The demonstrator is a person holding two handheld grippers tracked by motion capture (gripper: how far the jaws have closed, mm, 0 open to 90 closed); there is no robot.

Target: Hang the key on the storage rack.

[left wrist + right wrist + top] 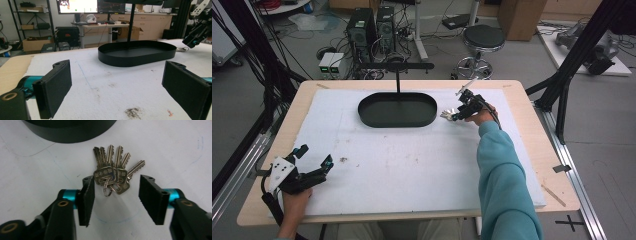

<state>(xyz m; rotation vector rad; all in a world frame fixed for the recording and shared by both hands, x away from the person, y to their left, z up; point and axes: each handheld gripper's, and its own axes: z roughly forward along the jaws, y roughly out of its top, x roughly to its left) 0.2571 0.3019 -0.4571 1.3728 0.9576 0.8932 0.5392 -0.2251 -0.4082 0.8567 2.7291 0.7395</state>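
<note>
Right gripper (115, 192): jaws apart, one on each side of the bunch of keys (113, 171); nothing is pinched, and there's a gap between the right jaw and the keys, while the left jaw sits just beside the key heads; whether it touches them I can't tell
Keys: fanned flat on the white mat (175, 150), blades pointing away from the jaws, the ring (108, 187) lying between the two pads; in the high view they sit at the gripper's tip (447, 116), just beside the right end of the tray
Tray (397, 110): black, oval, low-walled, just beyond the keys; a thin black post (398, 80) rises from it
Left gripper (314, 160): jaws spread wide, holding nothing; it hangs low over the near left of the mat, well apart from the tray (136, 53) ahead of it; a dark smudge (132, 112) marks the mat between its jaws
Hands: a teal sleeve (504, 180) leads to the right gripper; a bare hand (294, 202) holds the left
</note>
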